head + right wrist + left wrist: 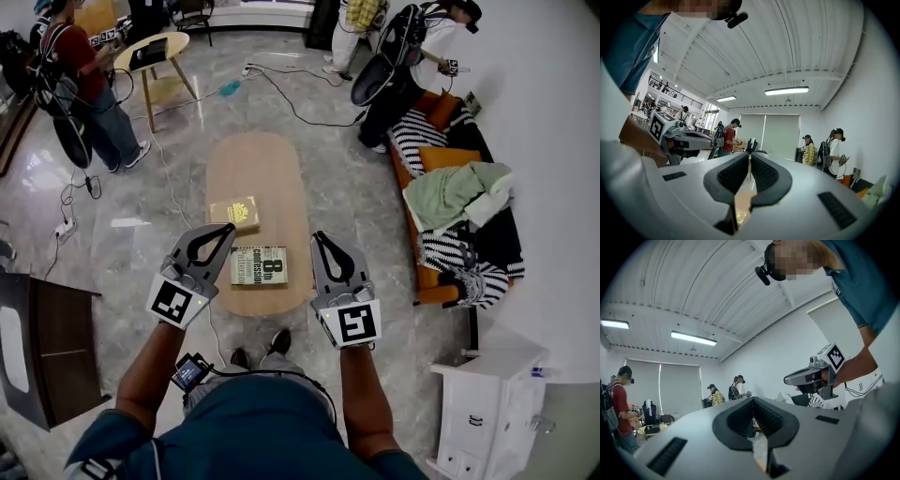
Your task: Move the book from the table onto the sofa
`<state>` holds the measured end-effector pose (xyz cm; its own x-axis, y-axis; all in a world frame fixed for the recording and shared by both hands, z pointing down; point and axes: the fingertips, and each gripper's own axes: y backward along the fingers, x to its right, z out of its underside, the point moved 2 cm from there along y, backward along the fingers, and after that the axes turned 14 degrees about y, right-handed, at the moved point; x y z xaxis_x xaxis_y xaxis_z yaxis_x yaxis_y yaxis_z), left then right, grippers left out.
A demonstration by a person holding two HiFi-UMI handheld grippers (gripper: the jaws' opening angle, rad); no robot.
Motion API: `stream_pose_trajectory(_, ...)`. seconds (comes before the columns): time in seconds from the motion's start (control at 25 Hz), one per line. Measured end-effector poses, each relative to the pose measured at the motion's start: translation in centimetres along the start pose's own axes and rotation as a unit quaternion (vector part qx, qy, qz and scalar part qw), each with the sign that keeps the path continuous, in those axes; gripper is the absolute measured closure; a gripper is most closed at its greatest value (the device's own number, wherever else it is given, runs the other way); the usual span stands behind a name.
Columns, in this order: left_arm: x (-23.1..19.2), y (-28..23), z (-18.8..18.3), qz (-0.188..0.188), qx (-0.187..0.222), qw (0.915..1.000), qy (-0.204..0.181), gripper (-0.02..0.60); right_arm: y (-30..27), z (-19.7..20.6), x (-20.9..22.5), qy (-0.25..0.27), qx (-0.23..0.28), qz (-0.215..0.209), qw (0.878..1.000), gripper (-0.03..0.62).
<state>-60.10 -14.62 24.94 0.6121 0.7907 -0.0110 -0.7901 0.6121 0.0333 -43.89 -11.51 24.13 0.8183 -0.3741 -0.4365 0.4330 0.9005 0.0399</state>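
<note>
The left tool (227, 229) is closed tight with nothing in it; its own view shows the ribbed pads (765, 417) meeting along one seam; the right tool (319, 236) is likewise pressed together and empty, its pads (762, 171) touching along their length. Both are held out level over the near end of the oval wooden table (262, 169), side by side but apart.

Two books lie on the table, neither on the sofa (427, 278). The near book (260, 265), green and white with "8th confession" on its cover, lies flat close to the table's rounded near edge; in the head view it sits between the two tools and neither touches it. The far book (234, 214), yellowish, lies just beyond it toward the table's left edge, a narrow strip of bare wood between the two. In the head view the left tool's tip falls near this book's near left corner; how high above it cannot be told.

The far half of the table is bare. To the right, a strip of grey floor (356, 206) separates the table's long edge from the sofa's orange front edge; the strip is open. The sofa seat is crowded; a green garment (455, 192) lies in the middle and striped throws (469, 272) cover the near end; orange shows only along the front edge. A white cabinet (483, 403) stands just past the sofa's near end; cables (291, 94) trail over the floor beyond the table's far end.
</note>
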Motion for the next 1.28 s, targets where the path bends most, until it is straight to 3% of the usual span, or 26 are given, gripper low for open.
stream_pose_trajectory(0.32,-1.0,-4.5,4.4,-0.051,-0.036,0.9976,0.031,0.577,-3.0,5.7,2.9,-0.015,-0.029,-0.06,0.998,0.577)
stream_pose_trajectory(0.48,-1.8,-6.3,7.3,-0.054,-0.06,0.9962,0.031,0.577,-4.5,7.9,3.6,-0.027,-0.014,-0.065,0.997,0.577)
stream_pose_trajectory(0.64,-3.7,-5.3,11.4,-0.081,-0.108,0.9898,0.045,0.577,-5.4,11.2,2.4,-0.035,-0.028,-0.076,0.996,0.577)
stream_pose_trajectory(0.84,-7.0,-5.5,14.9,-0.097,-0.092,0.989,0.064,0.577,-7.9,14.8,2.0,-0.039,-0.055,-0.076,0.995,0.577)
stream_pose_trajectory(1.28,-12.6,-4.5,29.1,-0.137,-0.175,0.963,0.152,0.575,-12.8,26.1,-2.6,-0.086,-0.13,-0.089,0.984,0.576)
